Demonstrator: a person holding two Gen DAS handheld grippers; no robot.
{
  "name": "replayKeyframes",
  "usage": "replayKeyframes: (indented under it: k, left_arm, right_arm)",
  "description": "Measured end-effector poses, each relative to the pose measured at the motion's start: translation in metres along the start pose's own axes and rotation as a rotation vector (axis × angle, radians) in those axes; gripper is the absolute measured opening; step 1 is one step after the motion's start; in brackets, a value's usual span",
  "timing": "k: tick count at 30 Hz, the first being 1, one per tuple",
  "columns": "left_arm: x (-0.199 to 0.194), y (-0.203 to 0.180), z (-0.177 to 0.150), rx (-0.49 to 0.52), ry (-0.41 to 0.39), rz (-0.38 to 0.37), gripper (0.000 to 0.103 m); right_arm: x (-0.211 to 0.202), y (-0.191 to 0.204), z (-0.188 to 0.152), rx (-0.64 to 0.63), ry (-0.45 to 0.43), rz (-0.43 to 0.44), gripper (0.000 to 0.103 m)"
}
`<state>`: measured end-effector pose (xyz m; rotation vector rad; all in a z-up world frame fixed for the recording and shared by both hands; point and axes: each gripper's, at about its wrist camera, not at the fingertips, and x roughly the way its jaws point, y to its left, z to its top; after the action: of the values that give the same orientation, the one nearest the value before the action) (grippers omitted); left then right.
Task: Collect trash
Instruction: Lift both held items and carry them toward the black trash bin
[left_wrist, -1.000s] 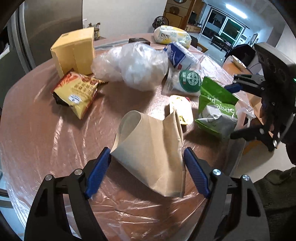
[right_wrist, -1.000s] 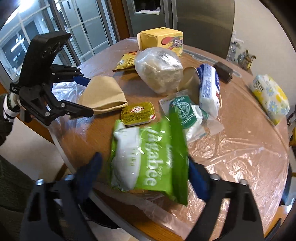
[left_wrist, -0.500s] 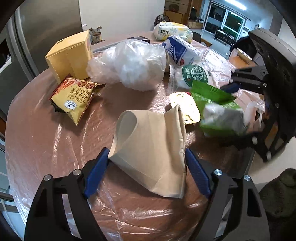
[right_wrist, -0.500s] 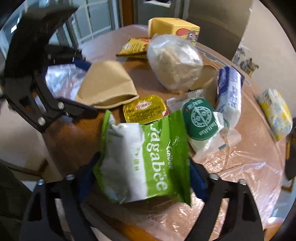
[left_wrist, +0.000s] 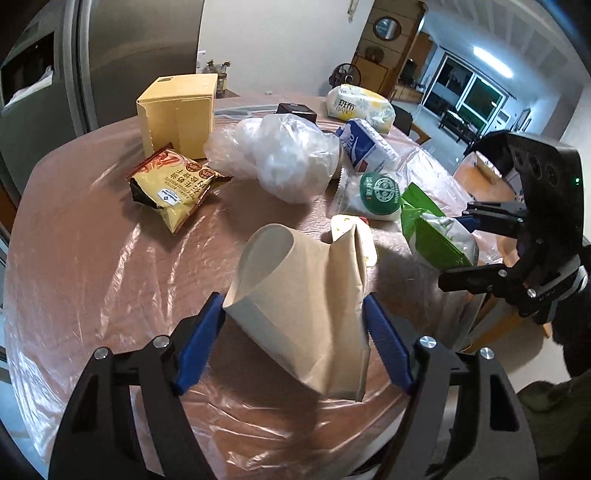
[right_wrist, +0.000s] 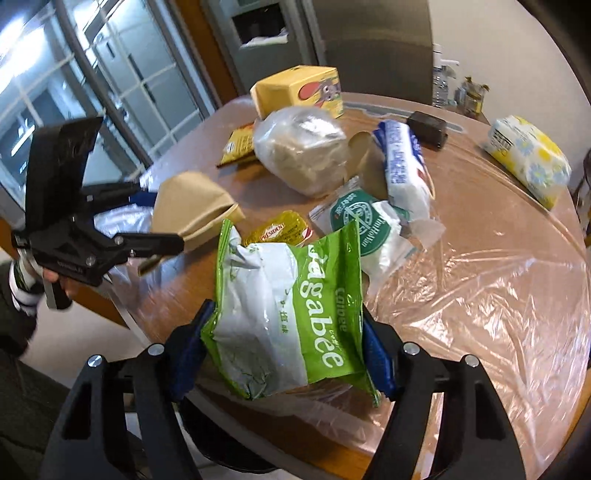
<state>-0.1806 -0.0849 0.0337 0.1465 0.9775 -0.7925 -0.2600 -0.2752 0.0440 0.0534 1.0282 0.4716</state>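
The brown paper bag (left_wrist: 306, 295) sits between the blue pads of the left gripper (left_wrist: 293, 325), at the near edge of the round table (left_wrist: 92, 258). Both pads touch its sides and the jaws are closing on it. The green snack bag (right_wrist: 291, 310), printed "Jagabee", stands just to the right of the paper bag, between the fingers of the right gripper (right_wrist: 284, 343); those jaws are closing too, pads pressed against the bag's edges.

Just beyond the paper bag lies a yellow butter portion (right_wrist: 280, 230), touching the green bag's top corner. Farther from the paper bag are a clear wrapper with a green round logo (right_wrist: 364, 221), a blue and white pack (right_wrist: 402, 166) and a crumpled clear plastic bag (left_wrist: 280, 158). Left of that plastic bag lie a yellow snack packet (left_wrist: 173, 184) and a yellow box (left_wrist: 181, 110). A tissue pack (right_wrist: 528, 158) lies well apart, on the far side.
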Motion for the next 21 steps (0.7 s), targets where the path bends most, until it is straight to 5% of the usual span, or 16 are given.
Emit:
replayKeyframes:
  k: [21]
  left_arm:
    - [-0.052,-0.055,-0.034,-0.023,-0.081,0.066,0.077]
  right_arm:
    - [-0.053,0.019,-0.035,0.042,-0.063,0.070,0.071]
